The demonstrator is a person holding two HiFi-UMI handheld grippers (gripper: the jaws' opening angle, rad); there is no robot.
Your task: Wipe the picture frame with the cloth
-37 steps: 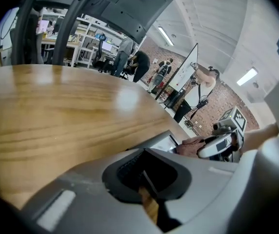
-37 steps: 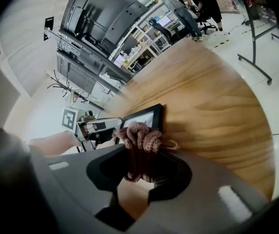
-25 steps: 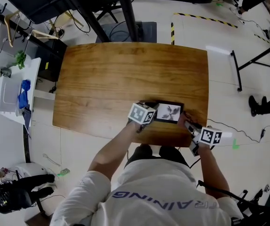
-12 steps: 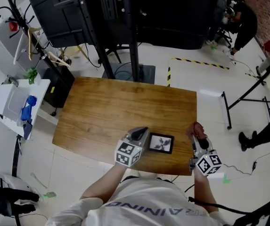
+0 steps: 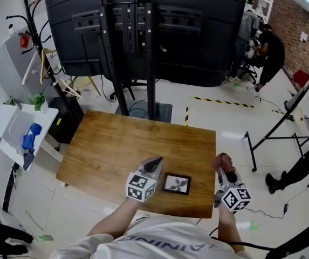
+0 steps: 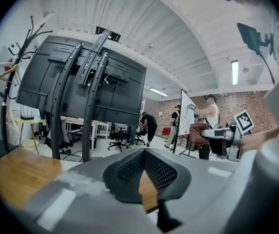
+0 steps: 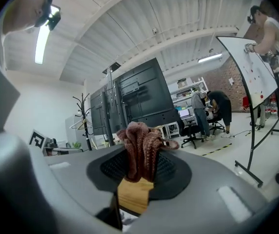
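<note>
The right gripper [image 5: 224, 172] is clamping the cloth [image 5: 224, 161], seemingly to wipe the picture frame [image 5: 176, 184] at lower centre; the left gripper [image 5: 154, 163] is hovering beside, jaws closed, empty.

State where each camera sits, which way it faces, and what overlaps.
Head view: on the person's head, steeply down at the table and picture frame; shows forearms, left gripper, right gripper.
Left gripper view: on that gripper, looking level across the table at the black screen stand; own shut jaws, the right gripper.
Right gripper view: on that gripper, facing the same stand; own jaws clamping the cloth.
Shared: both gripper views see the stand.
</note>
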